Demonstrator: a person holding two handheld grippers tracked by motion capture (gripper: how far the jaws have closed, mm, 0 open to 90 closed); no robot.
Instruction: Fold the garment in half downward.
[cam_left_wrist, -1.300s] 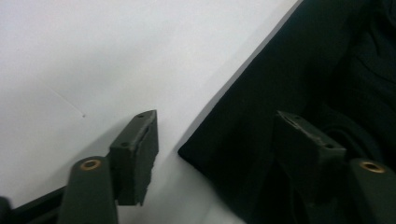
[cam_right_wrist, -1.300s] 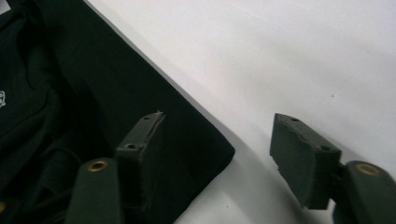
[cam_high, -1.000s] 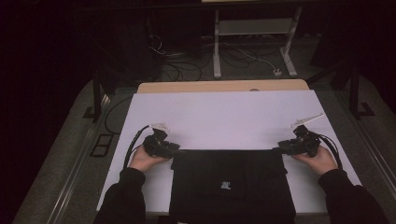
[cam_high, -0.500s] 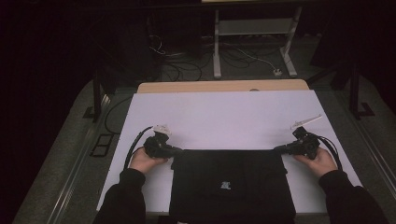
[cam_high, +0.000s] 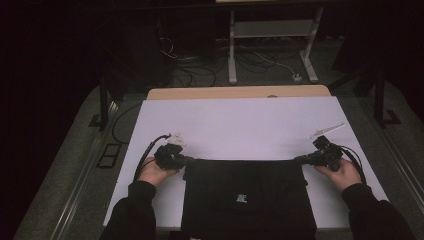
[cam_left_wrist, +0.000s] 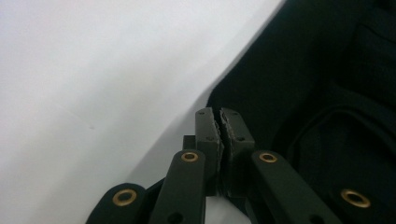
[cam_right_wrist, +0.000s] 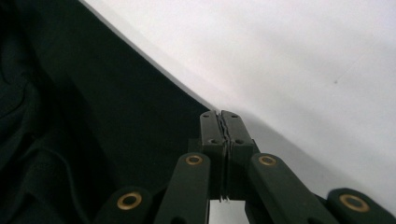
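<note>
Left gripper (cam_high: 186, 160) and right gripper (cam_high: 301, 159), jaws just closing, pinch black garment (cam_high: 247, 197) top corners at lower centre; lift evenly, keeping the edge taut.

Black garment (cam_high: 248, 200): matt woven cloth; table (cam_high: 240, 125): smooth matt white sheet, bare wood strip at far edge

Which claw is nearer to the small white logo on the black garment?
Left, slightly. The left claw pinches the black garment at its far left corner; the right claw pinches the far right corner. The logo sits left of centre.
</note>
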